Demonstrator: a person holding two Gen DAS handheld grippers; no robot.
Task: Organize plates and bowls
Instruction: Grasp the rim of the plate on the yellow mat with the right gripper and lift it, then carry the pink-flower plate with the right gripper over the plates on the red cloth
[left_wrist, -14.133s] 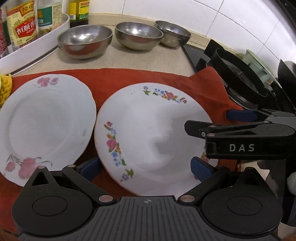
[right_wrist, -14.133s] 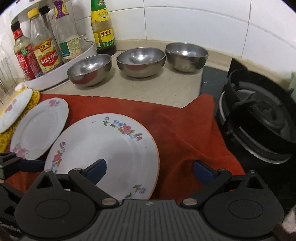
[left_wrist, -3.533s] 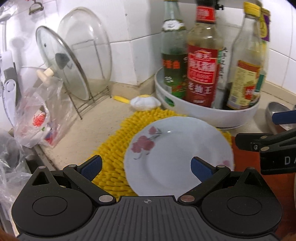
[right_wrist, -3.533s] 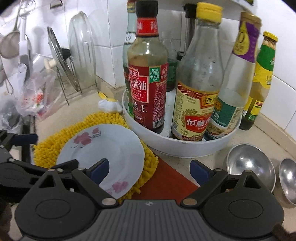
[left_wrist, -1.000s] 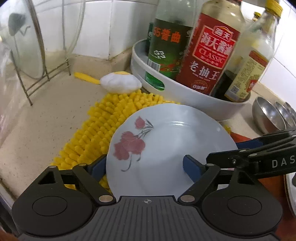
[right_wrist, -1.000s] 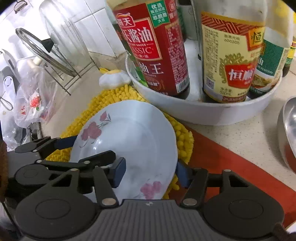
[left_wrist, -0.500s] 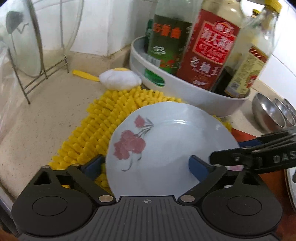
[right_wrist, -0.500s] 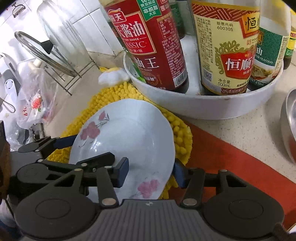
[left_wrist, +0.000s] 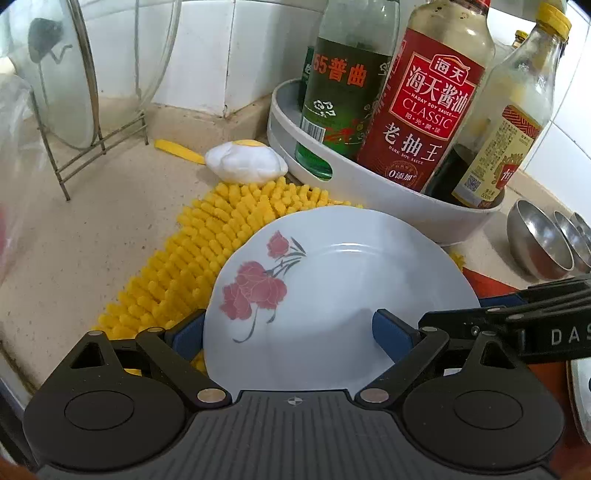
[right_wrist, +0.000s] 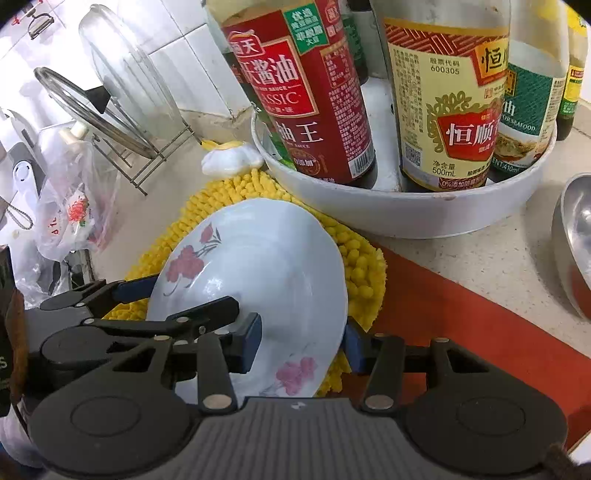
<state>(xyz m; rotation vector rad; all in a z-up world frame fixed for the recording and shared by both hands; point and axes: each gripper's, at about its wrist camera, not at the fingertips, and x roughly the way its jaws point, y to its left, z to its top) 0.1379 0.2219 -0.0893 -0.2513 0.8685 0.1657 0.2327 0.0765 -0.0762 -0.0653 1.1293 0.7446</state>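
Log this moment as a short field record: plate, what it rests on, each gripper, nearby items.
plate: white plate with pink flowers, tilted up at its right edge
under it: yellow mat on the counter
right gripper: fingers on either side of the plate's raised rim, closed on it
left gripper: open, one finger at the plate's left edge, one over its face
behind: white tray holding sauce bottles
to the right: metal bowls, red cloth

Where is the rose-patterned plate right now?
The rose-patterned plate lies on the yellow mat, just before the white bottle tray, between both grippers' fingers in each wrist view.
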